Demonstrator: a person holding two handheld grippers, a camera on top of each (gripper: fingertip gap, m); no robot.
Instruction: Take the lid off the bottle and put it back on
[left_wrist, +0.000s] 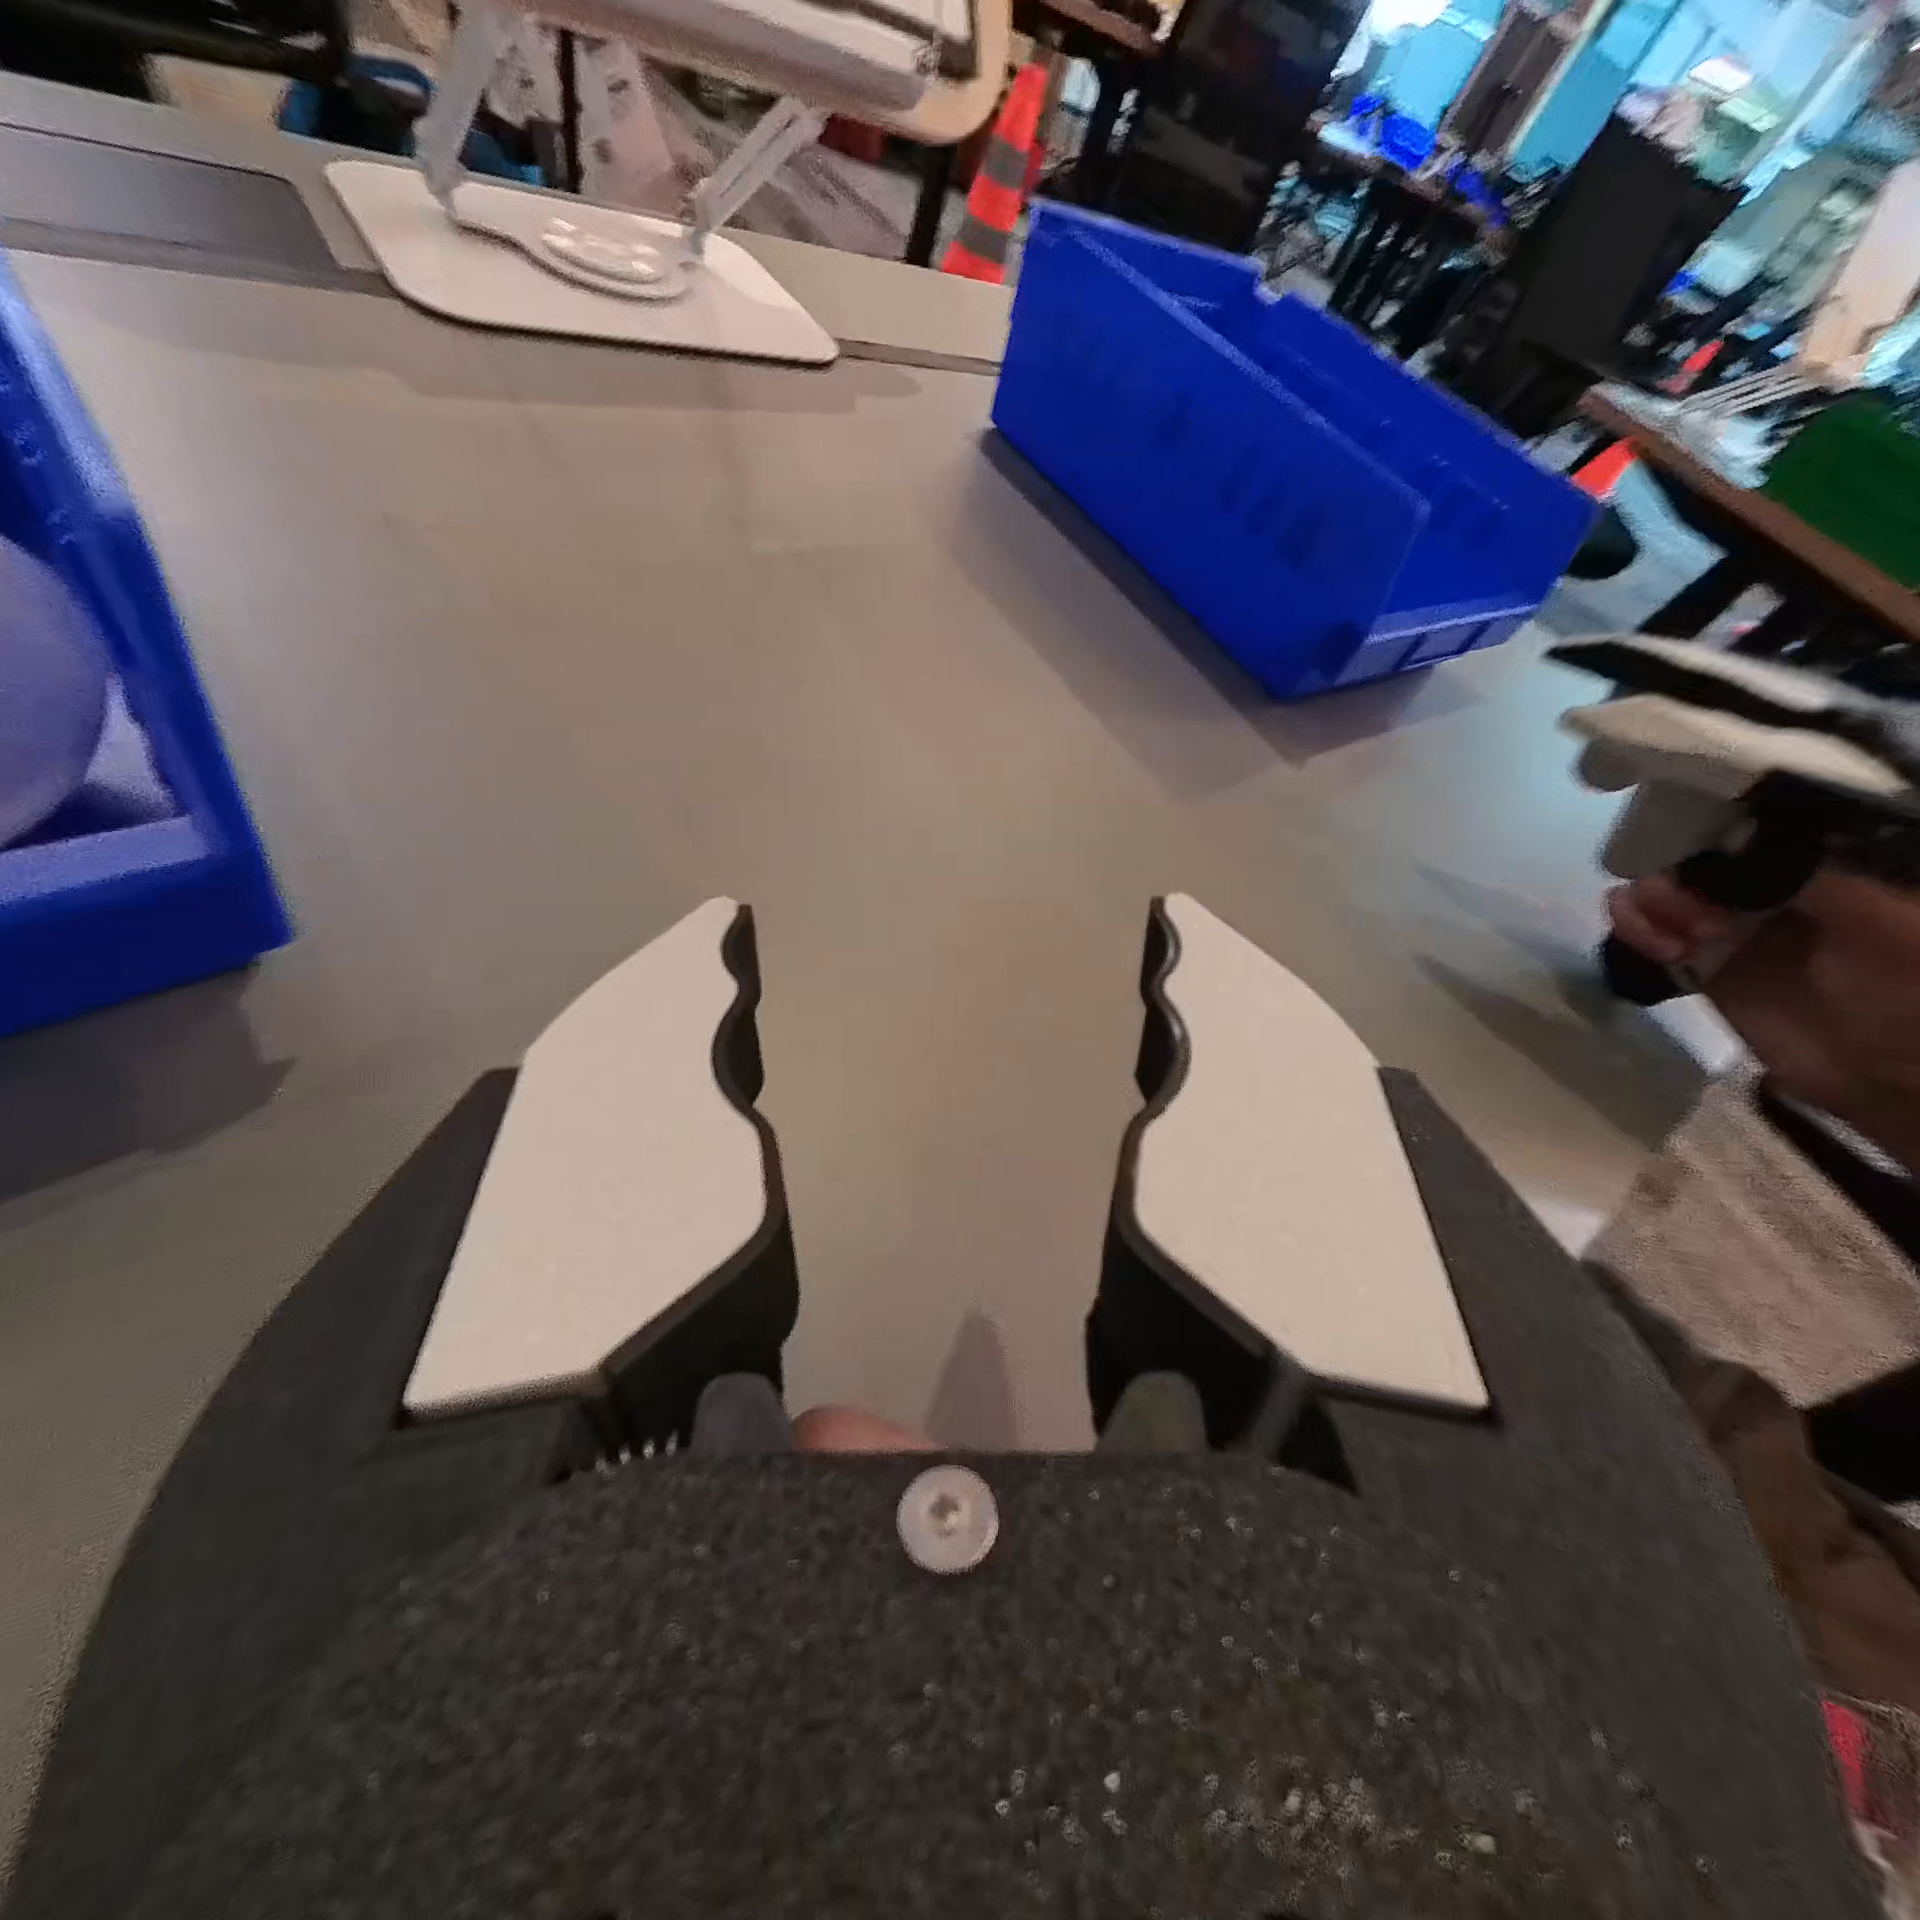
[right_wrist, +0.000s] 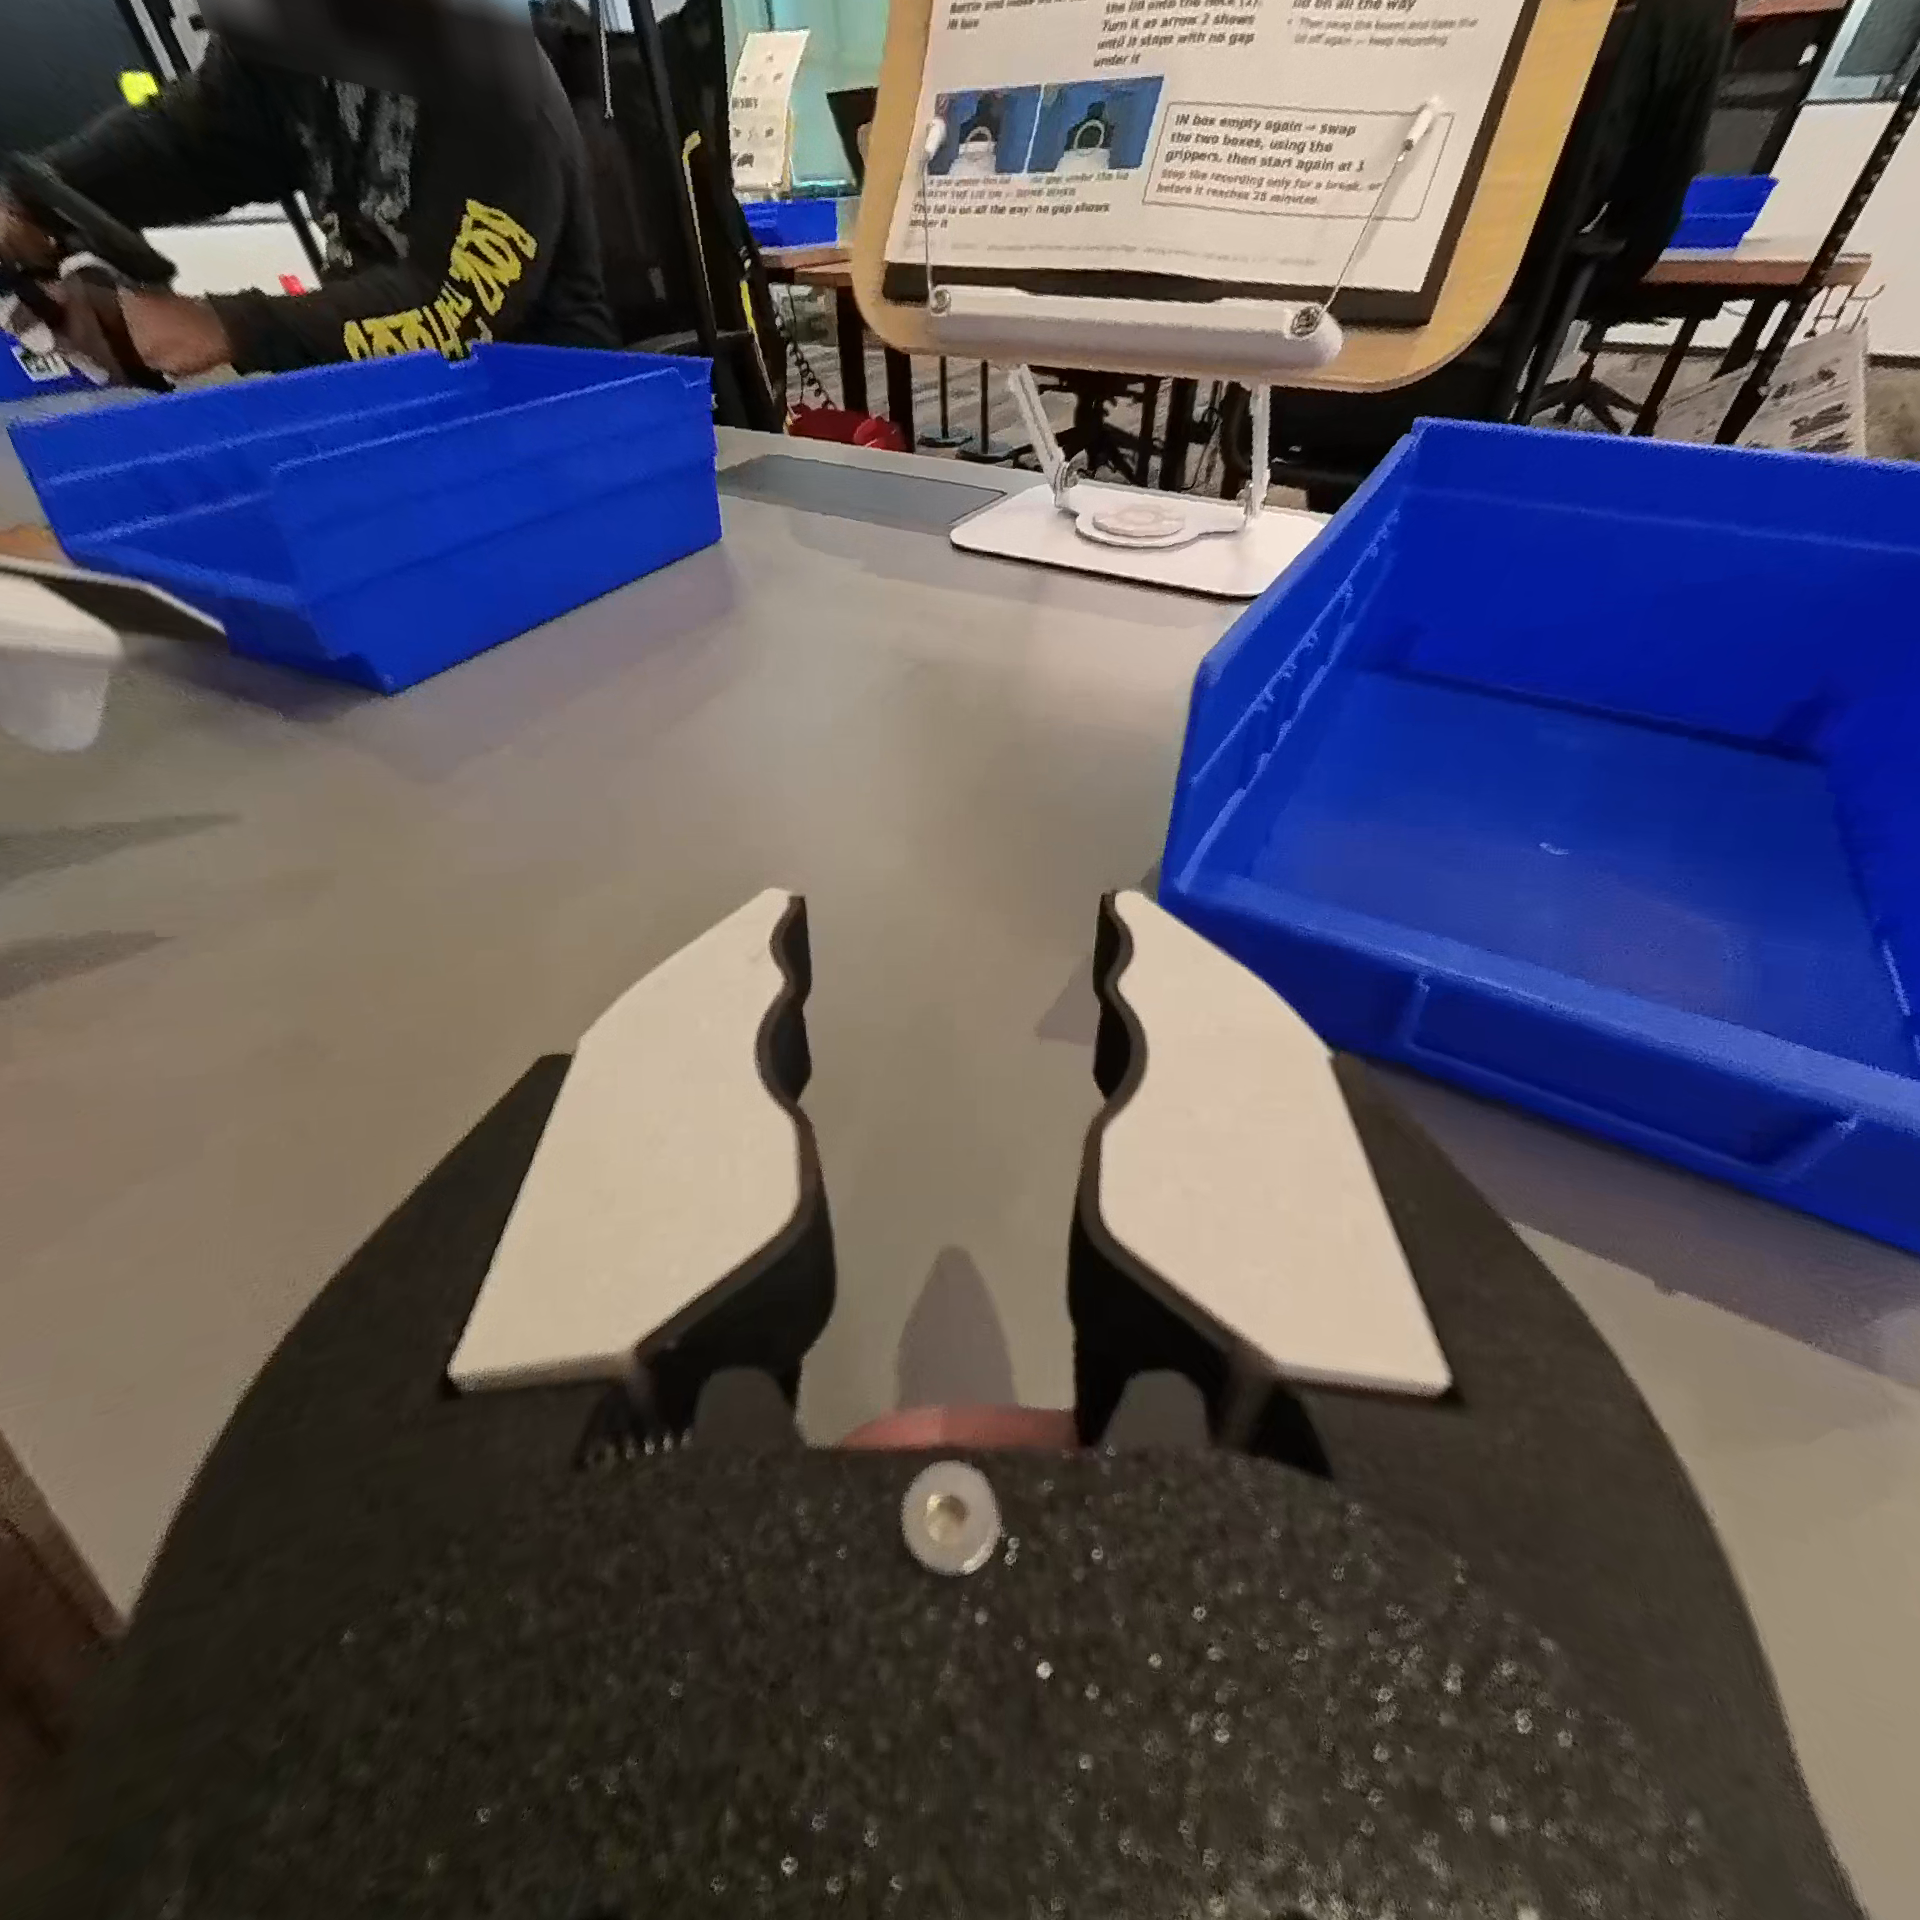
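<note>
While over bare table (left_wrist: 623, 623):
Left gripper (left_wrist: 948, 914): spread apart, nothing between.
Right gripper (right_wrist: 951, 904): spread apart, nothing between.
Bottle: maybe pale blurred shape (left_wrist: 42, 707) in left bin (left_wrist: 135, 831), cut off.
Lid: cannot tell.

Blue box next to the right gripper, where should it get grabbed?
Probably on the blue box's low front wall, coming from the near side. That wall faces the open right gripper and looks thin. The box is empty, so one finger could go inside and one outside.
</note>
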